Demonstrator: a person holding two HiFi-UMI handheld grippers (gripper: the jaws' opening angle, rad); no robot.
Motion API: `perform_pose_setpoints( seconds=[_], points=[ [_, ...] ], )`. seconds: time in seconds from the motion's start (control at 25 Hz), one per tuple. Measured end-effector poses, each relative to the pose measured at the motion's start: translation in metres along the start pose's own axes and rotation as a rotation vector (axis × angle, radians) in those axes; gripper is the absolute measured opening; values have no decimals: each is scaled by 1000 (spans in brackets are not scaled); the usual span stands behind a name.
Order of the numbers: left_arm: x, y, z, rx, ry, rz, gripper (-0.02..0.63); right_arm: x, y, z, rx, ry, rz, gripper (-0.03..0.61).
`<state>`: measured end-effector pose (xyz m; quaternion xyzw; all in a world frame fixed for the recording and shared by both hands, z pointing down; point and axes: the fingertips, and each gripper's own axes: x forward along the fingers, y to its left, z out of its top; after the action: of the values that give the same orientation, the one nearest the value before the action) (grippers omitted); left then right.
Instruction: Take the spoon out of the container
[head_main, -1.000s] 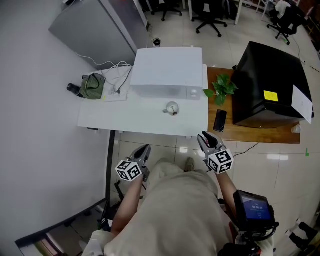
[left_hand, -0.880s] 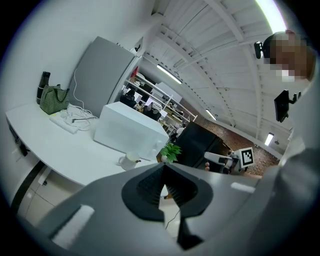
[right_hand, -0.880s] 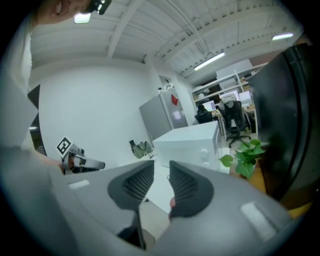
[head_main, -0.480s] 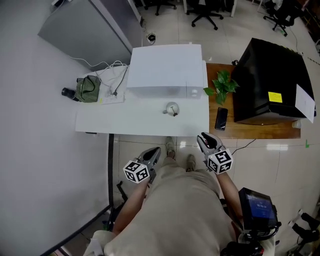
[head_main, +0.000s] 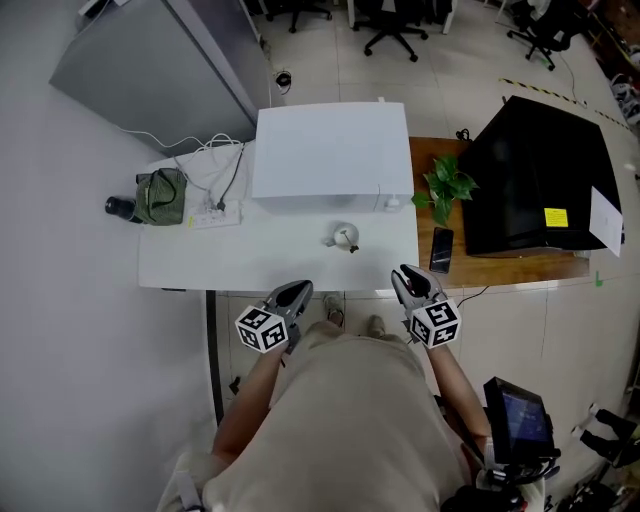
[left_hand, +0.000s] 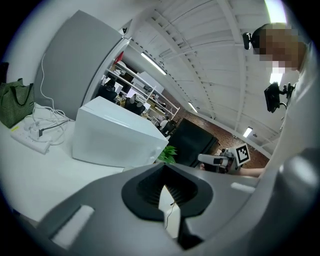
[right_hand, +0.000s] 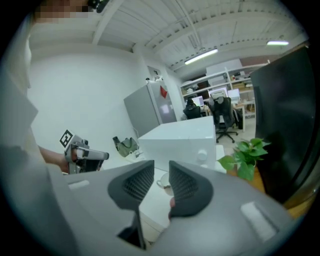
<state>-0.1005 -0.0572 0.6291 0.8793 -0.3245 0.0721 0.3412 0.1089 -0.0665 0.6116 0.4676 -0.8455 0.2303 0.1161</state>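
Your left gripper (head_main: 296, 291) hovers at the near edge of the white rectangular table (head_main: 230, 260), jaw tips together on nothing. The small round pale container (head_main: 342, 236) stands mid-table before the large white box (head_main: 330, 150), with the thin dark spoon (head_main: 350, 246) in it. Your right gripper (head_main: 404, 276) is held with its jaws apart, empty.

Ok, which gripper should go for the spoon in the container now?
Right, probably. The right gripper has its jaws apart, with the container lined up between them in its own view. The left gripper looks closed.
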Motion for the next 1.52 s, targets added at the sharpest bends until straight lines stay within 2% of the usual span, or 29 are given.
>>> perform_pose_setpoints(
  seconds=[0.2,0.28,0.4,0.52,0.6,0.72,0.8,1.0,1.16,1.36,1.52],
  points=[
    [7,33,25,-11,-5,-50,5,29,2,2,-25,55,-24,92],
    [12,41,29,-5,13,-110,5,39,1,3,-30,68,-42,92],
    [23,49,23,46,88,-210,5,50,1,4,-43,90,-67,92],
    [32,67,15,126,181,-245,5,59,4,1,-60,122,-89,92],
    [35,75,19,145,182,-282,3,65,6,-2,-64,146,-96,92],
    [41,87,32,138,138,-306,3,74,7,-8,-81,200,-90,92],
    [45,97,37,126,120,-279,2,79,9,-7,-94,220,-77,95],
    [51,143,26,68,132,-53,0,94,10,-3,-185,273,-81,131],
    [45,174,19,36,158,14,0,112,15,-22,-179,316,-63,160],
    [39,187,26,59,159,101,0,129,7,-46,-202,335,-53,170],
    [39,188,35,140,172,150,0,145,2,-68,-173,355,-42,192]
  ],
)
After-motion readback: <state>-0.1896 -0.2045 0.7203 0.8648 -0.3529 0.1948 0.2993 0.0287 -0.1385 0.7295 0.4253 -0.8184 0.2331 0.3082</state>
